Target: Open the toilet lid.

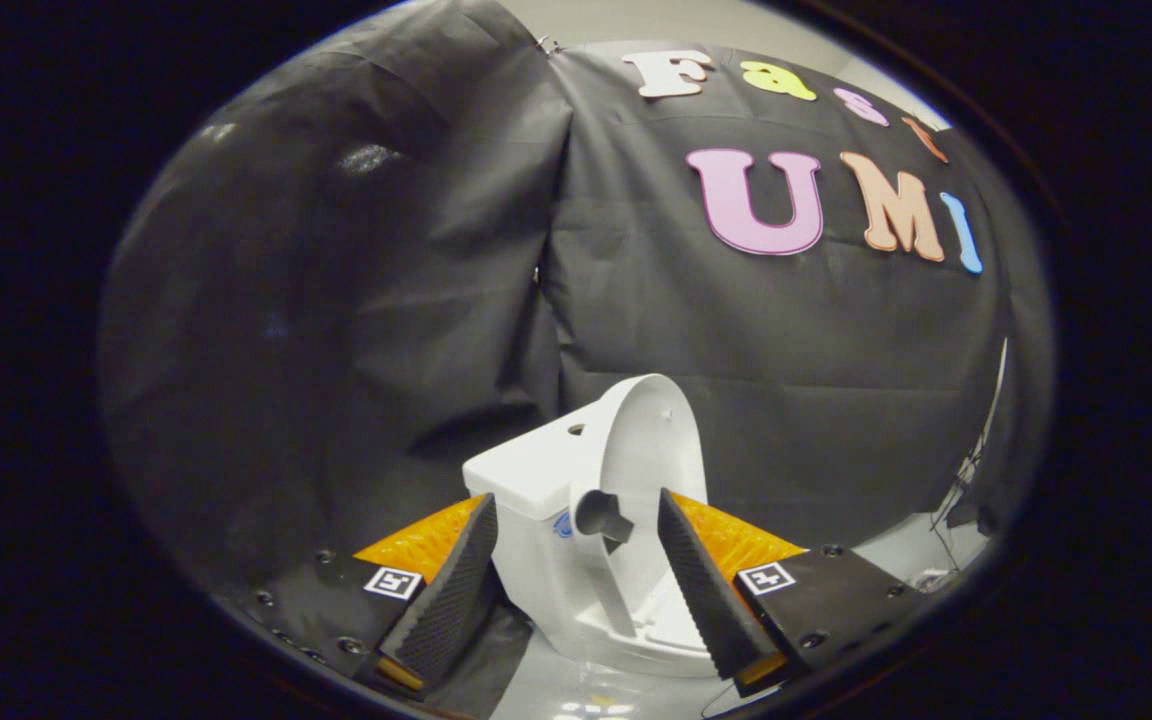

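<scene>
Gripper view: my fingers (581,590) spread wide, gripping nothing, flanking the small white toilet (586,540); its lid (648,440) stands upright against the tank (534,470), knob (600,517) facing me.

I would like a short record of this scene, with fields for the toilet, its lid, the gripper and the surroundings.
toilet: small white toilet, standing between the fingers and just ahead of them
lid: lid raised upright, leaning back toward the tank
knob: dark knob sticks out from the lid's inner face
gripper: gripper open, fingers spread on either side of the toilet, not pressing on it
surroundings: black cloth wall behind the toilet
task state: lid looks already open
</scene>
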Tool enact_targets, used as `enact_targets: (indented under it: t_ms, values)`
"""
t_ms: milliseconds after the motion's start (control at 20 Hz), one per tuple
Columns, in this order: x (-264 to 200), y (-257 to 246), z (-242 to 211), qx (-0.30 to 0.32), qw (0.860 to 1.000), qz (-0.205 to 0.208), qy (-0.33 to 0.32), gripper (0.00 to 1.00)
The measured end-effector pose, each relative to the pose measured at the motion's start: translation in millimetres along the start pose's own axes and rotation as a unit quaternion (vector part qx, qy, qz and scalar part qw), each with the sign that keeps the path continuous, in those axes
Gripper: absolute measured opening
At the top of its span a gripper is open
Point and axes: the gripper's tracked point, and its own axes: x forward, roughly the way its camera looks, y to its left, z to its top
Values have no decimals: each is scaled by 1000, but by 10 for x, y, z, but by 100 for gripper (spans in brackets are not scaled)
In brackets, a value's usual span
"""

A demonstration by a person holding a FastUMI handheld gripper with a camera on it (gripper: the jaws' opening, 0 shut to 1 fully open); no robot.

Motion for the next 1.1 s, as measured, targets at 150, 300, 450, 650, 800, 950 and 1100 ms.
enact_targets:
  t_ms: [150,300,450,650,800,950,1100]
  values:
    - [-121,-286,112,-1,1000,-9,-10,99]
    - [-231,-528,229,1,1000,-10,-25,99]
    - [-363,-741,328,-3,999,-16,-42,99]
    - [-498,-948,375,-12,998,-22,-51,99]
    - [-577,-1045,399,-16,998,-16,-57,99]
    - [-664,-1185,459,-5,997,-15,-70,99]
    - [-768,-1344,509,1,997,-19,-80,99]
